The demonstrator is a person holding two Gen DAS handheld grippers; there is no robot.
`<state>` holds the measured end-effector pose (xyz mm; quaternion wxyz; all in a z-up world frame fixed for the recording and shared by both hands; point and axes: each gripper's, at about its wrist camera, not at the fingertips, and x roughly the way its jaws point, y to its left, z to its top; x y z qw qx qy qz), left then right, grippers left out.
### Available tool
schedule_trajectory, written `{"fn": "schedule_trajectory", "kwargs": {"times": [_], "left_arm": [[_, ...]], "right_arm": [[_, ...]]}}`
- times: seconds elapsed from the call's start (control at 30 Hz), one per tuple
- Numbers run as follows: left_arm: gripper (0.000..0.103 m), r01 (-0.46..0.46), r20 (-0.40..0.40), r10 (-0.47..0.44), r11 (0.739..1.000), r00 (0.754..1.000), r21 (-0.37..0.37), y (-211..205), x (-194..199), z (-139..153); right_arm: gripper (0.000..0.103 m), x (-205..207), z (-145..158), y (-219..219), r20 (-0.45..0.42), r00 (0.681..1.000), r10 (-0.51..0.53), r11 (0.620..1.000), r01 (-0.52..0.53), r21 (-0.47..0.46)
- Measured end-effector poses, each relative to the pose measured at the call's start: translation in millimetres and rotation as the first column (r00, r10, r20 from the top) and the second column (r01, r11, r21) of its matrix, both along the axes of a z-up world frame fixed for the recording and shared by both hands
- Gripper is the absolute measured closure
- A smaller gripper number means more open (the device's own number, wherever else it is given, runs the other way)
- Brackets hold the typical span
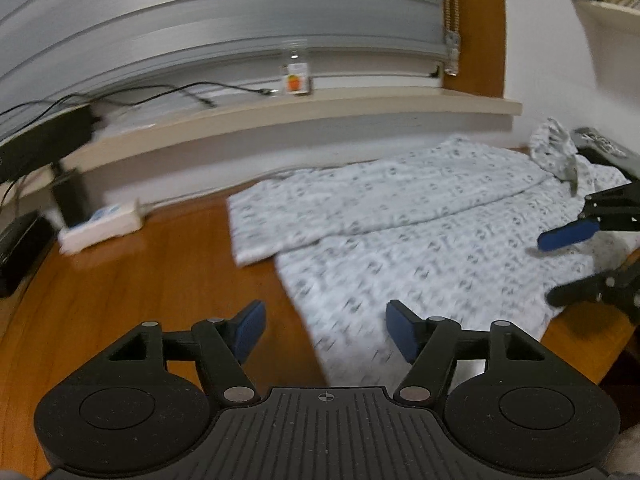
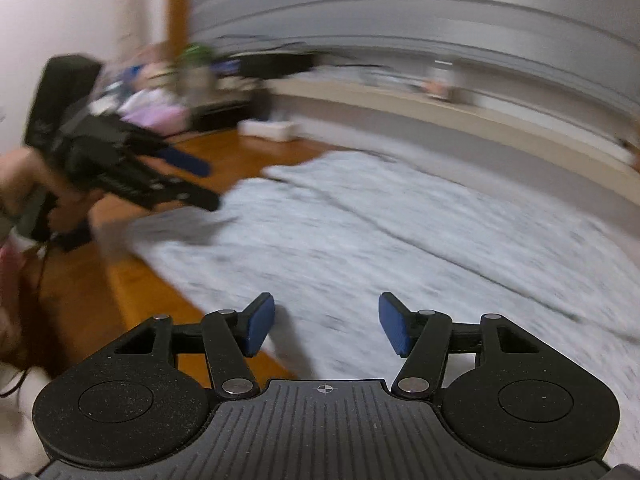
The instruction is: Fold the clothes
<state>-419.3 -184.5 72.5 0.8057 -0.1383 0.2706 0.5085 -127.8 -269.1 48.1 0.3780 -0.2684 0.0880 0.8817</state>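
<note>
We see the left hand-held gripper (image 1: pixel 325 330) with its jaws apart and nothing between them, poised over the near left edge of the patterned white garment (image 1: pixel 420 232), which lies spread flat on the wooden floor (image 1: pixel 140 280). A folded flap covers its far part; a crumpled bit rises at the far right. Bare floor lies open to the left, up to the power strip (image 1: pixel 102 226). At the right, the right hand-held gripper (image 2: pixel 327 326), jaws likewise apart and empty, hangs above the cloth, blurred.
</note>
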Motion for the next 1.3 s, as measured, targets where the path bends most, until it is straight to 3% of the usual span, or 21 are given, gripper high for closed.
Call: {"fn": "schedule_trajectory", "kwargs": {"times": [0.27, 0.3, 0.33, 0.4, 0.67, 0.9, 1.07, 1.1, 1.17, 1.2, 1.23, 1.3], "left_arm": [[0.033, -0.021, 0.032, 0.021, 1.000, 0.999, 0.009, -19, -18, -1], [0.033, -0.018, 0.039, 0.018, 1.000, 0.999, 0.007, -20, -18, -1], [0.033, -0.014, 0.049, 0.014, 1.000, 0.999, 0.004, -23, -19, -2], [0.033, -0.003, 0.059, 0.003, 1.000, 0.998, -0.003, -30, -20, -2], [0.033, 0.082, 0.072, -0.079, 0.996, 0.994, -0.039, -52, -8, -7], [0.033, 0.139, 0.099, -0.134, 0.989, 0.986, -0.047, -53, 13, -11], [0.033, 0.093, -0.007, -0.093, 0.995, 0.996, -0.025, -49, 28, -19], [0.038, 0.075, -0.027, -0.076, 0.997, 0.997, -0.023, -44, 30, -22], [0.057, 0.038, -0.053, -0.039, 0.999, 0.998, -0.014, -35, 30, -26], [0.078, 0.016, -0.062, -0.017, 1.000, 0.998, -0.006, -30, 28, -27], [0.093, -0.019, -0.079, 0.020, 1.000, 0.997, 0.009, -25, 24, -26], [0.096, -0.067, -0.095, 0.071, 0.997, 0.993, 0.042, -19, 15, -22]], "right_arm": [[0.049, -50, 0, -3, 0.122, 0.982, 0.146, 0.989, -0.145, -0.020], [0.059, -54, -2, -1, 0.130, 0.979, 0.158, 0.987, -0.155, -0.030], [0.077, -58, -3, 2, 0.135, 0.976, 0.171, 0.985, -0.167, -0.042], [0.096, -58, 0, 4, 0.122, 0.975, 0.185, 0.982, -0.179, -0.058], [0.098, -37, 36, 16, -0.032, 0.995, 0.089, 0.995, -0.090, -0.035], [0.098, -36, 45, 20, -0.026, 0.999, 0.046, 0.999, -0.046, -0.008], [0.098, -37, 43, 22, -0.043, 0.999, 0.033, 0.999, -0.034, -0.023], [0.098, -36, 44, 22, -0.053, 0.998, 0.028, 0.999, -0.029, -0.022], [0.098, -33, 46, 21, -0.075, 0.997, 0.023, 0.999, -0.025, -0.023], [0.098, -32, 47, 20, -0.082, 0.996, 0.027, 0.999, -0.030, -0.028], [0.098, -31, 48, 19, -0.086, 0.996, 0.033, 0.999, -0.036, -0.032], [0.098, -31, 50, 16, -0.091, 0.995, 0.048, 0.998, -0.053, -0.045]]}}
